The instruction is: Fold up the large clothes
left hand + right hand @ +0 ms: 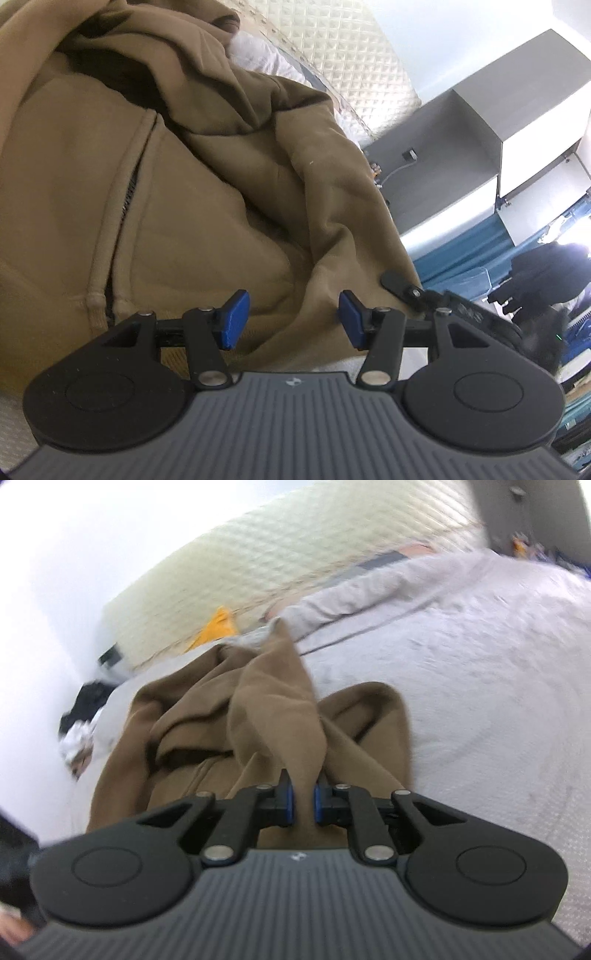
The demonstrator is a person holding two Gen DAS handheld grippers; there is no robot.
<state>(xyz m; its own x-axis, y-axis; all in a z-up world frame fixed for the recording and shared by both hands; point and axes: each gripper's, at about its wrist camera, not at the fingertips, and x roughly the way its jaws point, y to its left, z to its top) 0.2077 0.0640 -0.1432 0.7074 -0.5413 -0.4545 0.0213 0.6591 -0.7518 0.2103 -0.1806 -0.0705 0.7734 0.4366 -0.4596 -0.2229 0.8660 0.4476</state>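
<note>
Folding looks barely begun, by the lie of things. The hoodie is lying in a rumpled heap on the bed, zipper front up, with no flat panel or clean fold line anywhere. Spreading, squaring and every fold appear to be left.

Nearest in the right wrist view, the right gripper is pinching a bunched ridge of brown cloth, jaws nearly together with the fabric filling the narrow gap. The cloth is rising from the jaws in a taut peak, which suggests a lift. The view is blurred, so which part of the hoodie is held cannot be told.

Nearest in the left wrist view, the left gripper is standing wide apart, gripping nothing. Its blue pads are sitting just over the hem region; contact cannot be told. The zipper is running up to their left.

Farther off, the hood is lying crumpled toward the quilted headboard. A grey cabinet is standing beyond the bed.
</note>
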